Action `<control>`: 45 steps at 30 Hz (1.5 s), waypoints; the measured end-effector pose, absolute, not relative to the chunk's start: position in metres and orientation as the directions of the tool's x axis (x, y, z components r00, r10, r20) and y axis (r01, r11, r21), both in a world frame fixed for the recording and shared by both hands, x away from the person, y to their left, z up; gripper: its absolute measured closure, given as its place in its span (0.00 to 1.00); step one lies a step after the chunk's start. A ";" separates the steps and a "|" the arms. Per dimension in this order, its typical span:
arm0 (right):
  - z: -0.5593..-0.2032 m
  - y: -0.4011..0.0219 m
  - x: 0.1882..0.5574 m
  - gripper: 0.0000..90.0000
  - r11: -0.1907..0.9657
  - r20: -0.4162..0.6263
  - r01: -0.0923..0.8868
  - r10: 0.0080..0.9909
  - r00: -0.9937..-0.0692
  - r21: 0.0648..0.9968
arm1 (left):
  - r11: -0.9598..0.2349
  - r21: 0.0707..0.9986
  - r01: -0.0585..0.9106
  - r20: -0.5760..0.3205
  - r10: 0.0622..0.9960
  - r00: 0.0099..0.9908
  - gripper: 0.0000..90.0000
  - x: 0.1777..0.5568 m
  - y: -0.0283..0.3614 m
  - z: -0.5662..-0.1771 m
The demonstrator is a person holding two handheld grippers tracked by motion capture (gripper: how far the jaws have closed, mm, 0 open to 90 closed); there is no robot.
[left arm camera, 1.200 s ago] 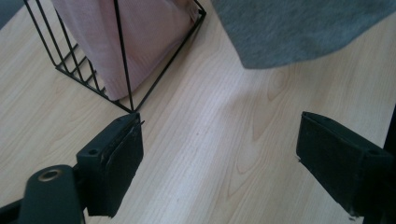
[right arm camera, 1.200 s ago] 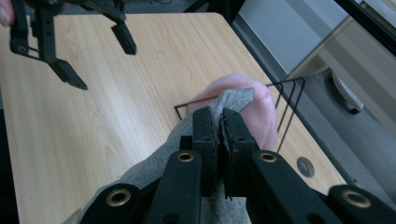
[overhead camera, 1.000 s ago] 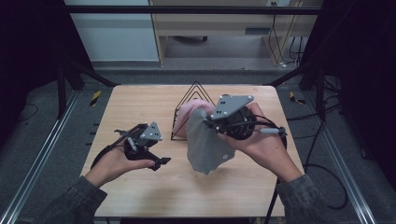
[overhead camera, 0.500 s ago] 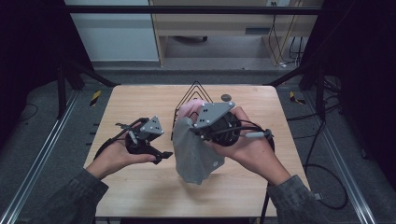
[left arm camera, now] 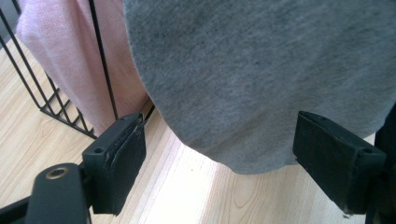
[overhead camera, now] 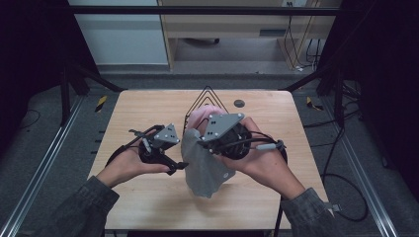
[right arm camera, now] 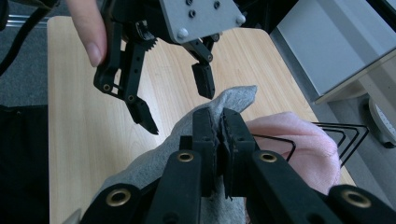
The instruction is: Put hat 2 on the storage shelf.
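From above, the right gripper [overhead camera: 205,143] holds a grey cloth [overhead camera: 203,168] that hangs over the wooden table [overhead camera: 148,106], just in front of a black wire rack [overhead camera: 206,96] draped with a pink cloth [overhead camera: 200,116]; the left gripper [overhead camera: 179,166] sits beside the grey cloth, its jaw gap hard to read there. The left gripper view shows its jaws spread wide, the cloth's lower edge hanging between them, apparently untouched. The right gripper view shows its jaws clenched on a fold of grey cloth.
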State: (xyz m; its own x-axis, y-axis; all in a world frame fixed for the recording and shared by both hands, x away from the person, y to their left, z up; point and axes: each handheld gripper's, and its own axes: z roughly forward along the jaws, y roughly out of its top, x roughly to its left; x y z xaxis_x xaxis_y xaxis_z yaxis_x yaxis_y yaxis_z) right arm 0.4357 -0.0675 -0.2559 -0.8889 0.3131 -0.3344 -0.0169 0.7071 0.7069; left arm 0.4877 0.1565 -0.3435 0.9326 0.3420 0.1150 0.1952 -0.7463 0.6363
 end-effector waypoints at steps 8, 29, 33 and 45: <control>-0.255 -0.069 0.434 0.95 0.699 -0.327 -0.016 0.313 -0.891 0.715 | -0.737 0.650 0.185 0.086 0.313 0.946 0.21 0.492 0.149 -0.350; -0.282 -0.116 0.458 0.95 0.668 -0.259 0.119 0.438 -0.861 0.734 | -0.769 0.609 0.195 0.096 0.316 0.944 0.98 0.487 0.124 -0.348; -0.283 -0.119 0.463 0.95 0.664 -0.255 0.130 0.450 -0.856 0.736 | -0.776 0.602 0.189 0.114 0.319 0.941 0.98 0.485 0.124 -0.340; -0.268 -0.128 0.469 0.95 0.633 -0.248 0.142 0.485 -0.839 0.761 | -0.791 0.587 0.171 0.165 0.324 0.932 0.98 0.483 0.127 -0.306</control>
State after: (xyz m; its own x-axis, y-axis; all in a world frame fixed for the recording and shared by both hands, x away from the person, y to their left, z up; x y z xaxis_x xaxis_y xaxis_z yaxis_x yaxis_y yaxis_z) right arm 0.4692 -0.1278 -0.2684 -0.8385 0.4852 -0.2479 0.1415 0.6334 0.7608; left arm 0.4825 0.1273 -0.3056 0.9317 0.3238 0.1646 0.1714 -0.7914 0.5868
